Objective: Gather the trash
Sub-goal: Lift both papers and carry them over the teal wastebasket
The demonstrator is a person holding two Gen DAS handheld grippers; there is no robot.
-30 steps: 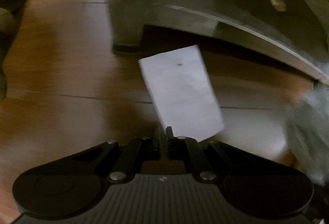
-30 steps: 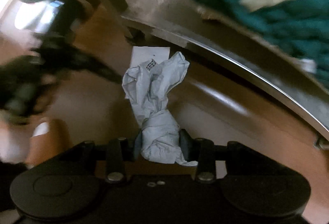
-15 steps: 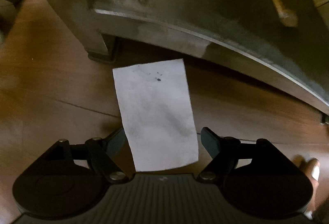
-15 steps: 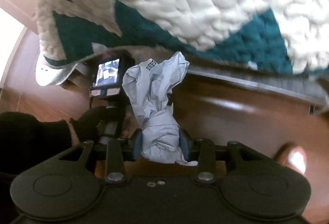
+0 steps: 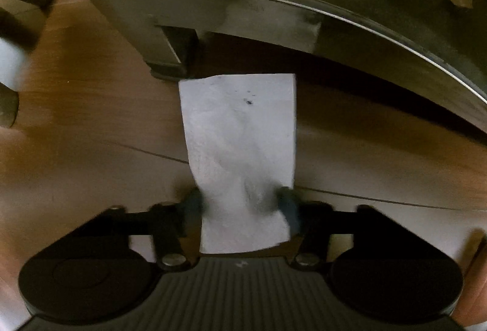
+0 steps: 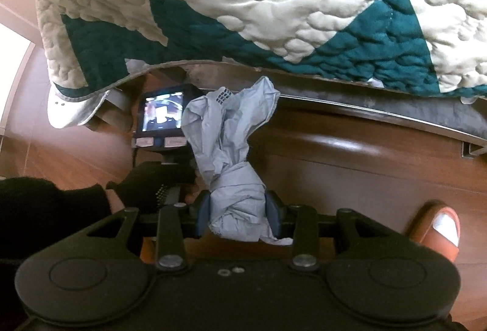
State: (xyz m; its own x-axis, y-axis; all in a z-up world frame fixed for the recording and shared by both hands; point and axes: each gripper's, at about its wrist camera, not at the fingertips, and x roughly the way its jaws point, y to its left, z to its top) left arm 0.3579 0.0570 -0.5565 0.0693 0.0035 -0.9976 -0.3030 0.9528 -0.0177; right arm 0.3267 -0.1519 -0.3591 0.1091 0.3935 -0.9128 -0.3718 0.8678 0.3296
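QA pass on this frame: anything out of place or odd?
Only the trash itself: a flat paper slip on the wood floor by the bed frame, left gripper closing around it. Right gripper clamps crumpled paper.

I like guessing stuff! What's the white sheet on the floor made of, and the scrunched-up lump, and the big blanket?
The flat sheet looks like thin matte paper: it buckles between the closing left gripper. The crumpled wad, squeezed in the right gripper, looks like paper too, with sharp creases. The quilt looks like stitched, puffy fabric.

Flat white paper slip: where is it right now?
Left wrist view: flat white paper slip lies on the wooden floor beside the metal bed-frame leg, between the closing left gripper jaws.
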